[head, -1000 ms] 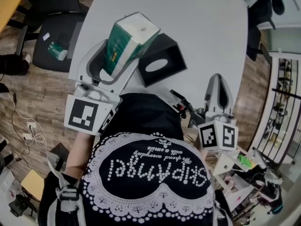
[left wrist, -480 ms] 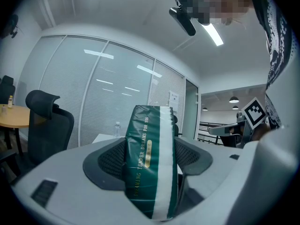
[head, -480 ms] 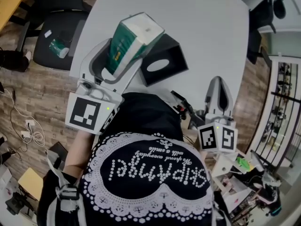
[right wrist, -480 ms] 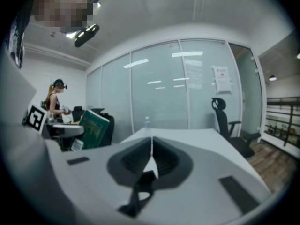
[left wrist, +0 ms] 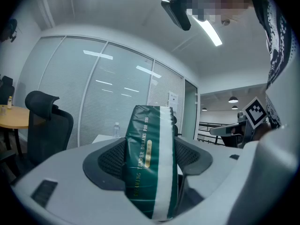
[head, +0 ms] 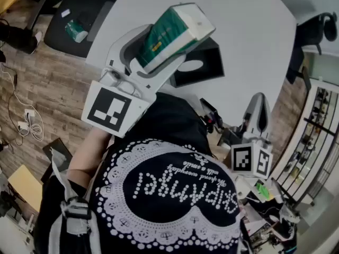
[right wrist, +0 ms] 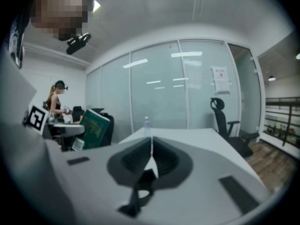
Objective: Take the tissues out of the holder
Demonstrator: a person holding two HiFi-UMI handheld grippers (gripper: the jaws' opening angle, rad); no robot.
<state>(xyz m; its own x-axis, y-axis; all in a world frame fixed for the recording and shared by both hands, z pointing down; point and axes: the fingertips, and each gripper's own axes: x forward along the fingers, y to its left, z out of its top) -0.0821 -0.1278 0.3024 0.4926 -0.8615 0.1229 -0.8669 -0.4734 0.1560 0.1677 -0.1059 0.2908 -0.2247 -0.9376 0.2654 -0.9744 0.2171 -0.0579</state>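
My left gripper [head: 159, 44] is shut on a green and white pack of tissues [head: 176, 36], held up well above the table. In the left gripper view the pack of tissues [left wrist: 151, 165] stands clamped between the two dark pads, and it shows as a small green block [right wrist: 94, 128] in the right gripper view. The black tissue holder [head: 198, 66], with an oval slot on top, sits on the white table [head: 238, 30] just beyond the pack. My right gripper [head: 259, 110] hangs low at the right, shut with nothing in it; its jaws [right wrist: 151, 149] meet.
A dark office chair [head: 79, 15] with a green packet on its seat stands left of the table. Another chair [head: 318, 30] is at the far right. Cables lie on the wood floor [head: 26, 126]. Shelving and clutter fill the lower right.
My left gripper has lifted the tissue pack higher and to the right, clear of the holder. The right gripper has shifted slightly right and down in the view.
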